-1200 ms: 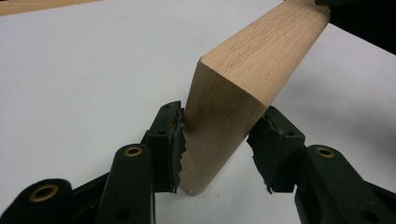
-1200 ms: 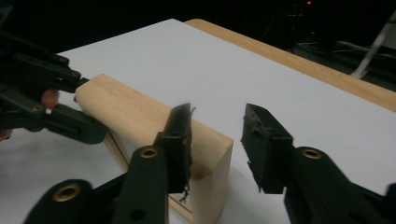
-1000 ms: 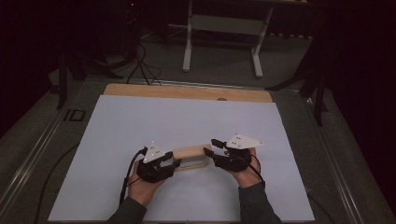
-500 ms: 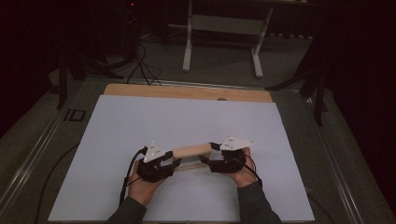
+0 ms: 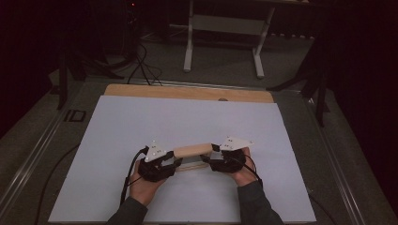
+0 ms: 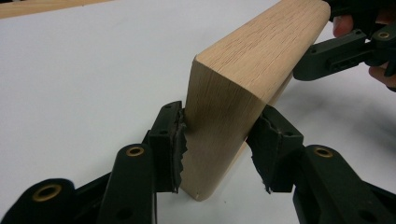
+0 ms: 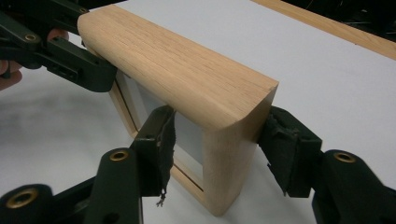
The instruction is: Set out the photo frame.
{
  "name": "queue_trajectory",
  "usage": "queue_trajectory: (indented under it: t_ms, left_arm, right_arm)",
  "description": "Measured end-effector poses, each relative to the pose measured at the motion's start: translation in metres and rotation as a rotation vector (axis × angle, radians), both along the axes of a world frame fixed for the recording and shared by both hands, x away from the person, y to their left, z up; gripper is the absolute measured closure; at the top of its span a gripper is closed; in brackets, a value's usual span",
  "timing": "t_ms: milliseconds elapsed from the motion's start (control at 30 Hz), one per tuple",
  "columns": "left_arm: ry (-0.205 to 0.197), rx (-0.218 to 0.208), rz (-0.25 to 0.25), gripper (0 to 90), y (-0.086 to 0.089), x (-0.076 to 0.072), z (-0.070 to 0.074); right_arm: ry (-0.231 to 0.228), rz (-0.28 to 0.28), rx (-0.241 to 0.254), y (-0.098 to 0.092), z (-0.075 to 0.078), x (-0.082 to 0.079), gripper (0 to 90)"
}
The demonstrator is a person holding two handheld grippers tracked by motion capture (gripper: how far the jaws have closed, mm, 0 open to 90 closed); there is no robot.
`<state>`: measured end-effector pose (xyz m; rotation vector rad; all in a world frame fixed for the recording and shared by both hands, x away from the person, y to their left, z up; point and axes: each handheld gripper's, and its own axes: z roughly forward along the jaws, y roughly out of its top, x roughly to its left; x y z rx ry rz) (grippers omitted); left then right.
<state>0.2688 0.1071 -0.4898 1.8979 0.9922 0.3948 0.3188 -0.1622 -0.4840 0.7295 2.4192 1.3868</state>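
Note:
A pale wooden frame [image 5: 192, 151] stands on its edge on the white sheet [image 5: 187, 117], spanning my two grippers. My left gripper [image 5: 177, 159] is shut on its left end; both toothed pads press the wood [image 6: 233, 93] in the left gripper view [image 6: 217, 149]. My right gripper [image 5: 211, 157] straddles the other end [image 7: 187, 70]. Its jaws have just been closing with the frame between them. In the right gripper view [image 7: 217, 144] one pad [image 7: 280, 144] touches the wood and the other pad [image 7: 163, 140] stands a little off it.
The white sheet covers a wooden tabletop whose bare strip [image 5: 187, 92] shows at the far edge. Grey floor and metal rails [image 5: 42, 140] flank the table. A white stand [image 5: 225, 28] and cables [image 5: 141, 65] lie beyond.
My right gripper has sunk a little toward the sheet at the frame's right end. The left gripper and the frame's left end have stayed put.

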Motion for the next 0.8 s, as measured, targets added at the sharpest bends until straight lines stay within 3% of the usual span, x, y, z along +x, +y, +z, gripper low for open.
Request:
queue_trajectory:
  t_ms: [367,800]
  left_arm:
    - [-0.02,0.019,-0.023,57.3,-0.001,0.001,0.007]
    - [-0.019,0.012,-0.037,56.7,-0.003,0.011,0.009]
  right_arm:
    - [-0.012,-0.007,0.004,-0.002,0.002,-0.001,46.6]
    - [-0.025,-0.034,0.016,-0.004,0.006,-0.002,49.4]
